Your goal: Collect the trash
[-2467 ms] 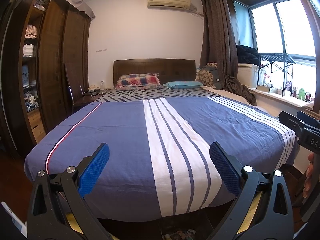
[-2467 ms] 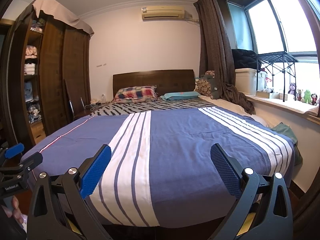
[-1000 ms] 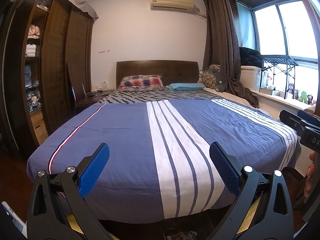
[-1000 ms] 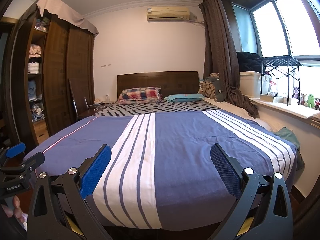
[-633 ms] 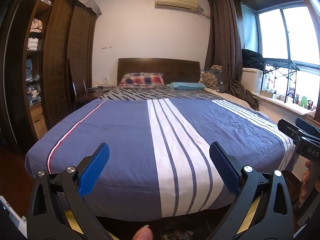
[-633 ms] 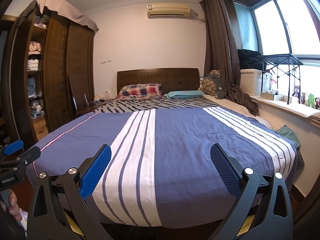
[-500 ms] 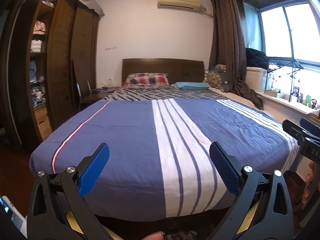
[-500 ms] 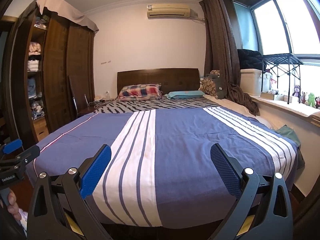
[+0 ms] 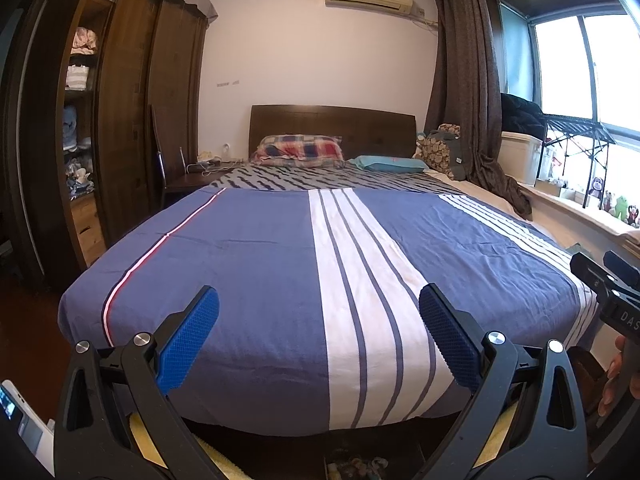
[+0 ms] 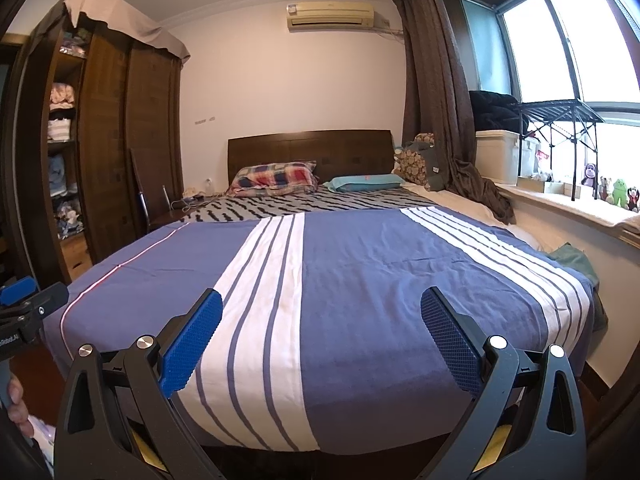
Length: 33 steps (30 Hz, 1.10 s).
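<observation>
My left gripper (image 9: pixel 319 300) is open and empty, held at the foot of a bed with a blue and white striped cover (image 9: pixel 260 272). My right gripper (image 10: pixel 322 304) is open and empty, beside it to the right, facing the same bed (image 10: pixel 380 280). Each gripper shows at the edge of the other's view: the right gripper at the right edge of the left wrist view (image 9: pixel 604 284), the left gripper at the left edge of the right wrist view (image 10: pixel 24 300). No trash shows on the bed cover. Some small unclear items lie on the floor under the bed's foot (image 9: pixel 356 466).
A dark wooden wardrobe (image 9: pixel 132 120) with open shelves stands left of the bed. A chair and nightstand (image 9: pixel 188 176) are by the headboard. Pillows (image 9: pixel 300 150) lie at the head. A curtain (image 9: pixel 468 100), window ledge with toys (image 10: pixel 612 192) and a white box (image 10: pixel 498 156) are on the right.
Both grippers have drifted slightly, so the room shifts a little in both views. Both stay open and empty. A fingertip seen at the bottom of the left view is gone.
</observation>
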Each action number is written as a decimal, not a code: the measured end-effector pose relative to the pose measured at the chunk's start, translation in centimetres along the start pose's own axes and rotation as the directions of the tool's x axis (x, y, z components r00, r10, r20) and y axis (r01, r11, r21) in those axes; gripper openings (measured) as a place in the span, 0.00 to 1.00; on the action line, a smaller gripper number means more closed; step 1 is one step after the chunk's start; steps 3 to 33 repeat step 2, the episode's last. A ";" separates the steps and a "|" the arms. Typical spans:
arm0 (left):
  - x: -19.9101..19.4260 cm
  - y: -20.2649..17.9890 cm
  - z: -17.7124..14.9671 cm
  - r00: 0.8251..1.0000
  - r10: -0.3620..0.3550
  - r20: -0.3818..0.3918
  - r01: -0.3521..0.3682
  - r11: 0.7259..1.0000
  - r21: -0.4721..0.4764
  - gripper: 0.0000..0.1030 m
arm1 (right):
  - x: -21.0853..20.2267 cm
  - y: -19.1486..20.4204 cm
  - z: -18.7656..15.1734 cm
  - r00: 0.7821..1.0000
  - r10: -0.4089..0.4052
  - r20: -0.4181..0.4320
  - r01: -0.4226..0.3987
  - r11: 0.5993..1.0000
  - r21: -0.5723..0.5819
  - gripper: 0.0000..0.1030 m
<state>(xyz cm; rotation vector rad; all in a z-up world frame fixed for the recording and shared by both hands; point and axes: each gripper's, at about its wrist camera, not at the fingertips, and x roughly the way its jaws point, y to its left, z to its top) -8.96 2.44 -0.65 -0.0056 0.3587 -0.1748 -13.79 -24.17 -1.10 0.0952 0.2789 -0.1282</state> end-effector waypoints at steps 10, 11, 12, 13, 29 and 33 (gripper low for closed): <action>0.1 0.2 0.1 1.000 0.000 0.001 0.000 1.000 -0.006 0.92 | 0.0 0.0 0.0 1.000 0.000 0.001 0.000 1.000 -0.002 0.97; 0.1 0.2 0.1 1.000 0.000 0.001 0.000 1.000 -0.006 0.92 | 0.0 0.0 0.0 1.000 0.000 0.001 0.000 1.000 -0.002 0.97; 0.1 0.2 0.1 1.000 0.000 0.001 0.000 1.000 -0.006 0.92 | 0.0 0.0 0.0 1.000 0.000 0.001 0.000 1.000 -0.002 0.97; 0.1 0.2 0.1 1.000 0.000 0.001 0.000 1.000 -0.006 0.92 | 0.0 0.0 0.0 1.000 0.000 0.001 0.000 1.000 -0.002 0.97; 0.1 0.2 0.1 1.000 0.000 0.001 0.000 1.000 -0.006 0.92 | 0.0 0.0 0.0 1.000 0.000 0.001 0.000 1.000 -0.002 0.97; 0.1 0.2 0.1 1.000 0.000 0.001 0.000 1.000 -0.006 0.92 | 0.0 0.0 0.0 1.000 0.000 0.001 0.000 1.000 -0.002 0.97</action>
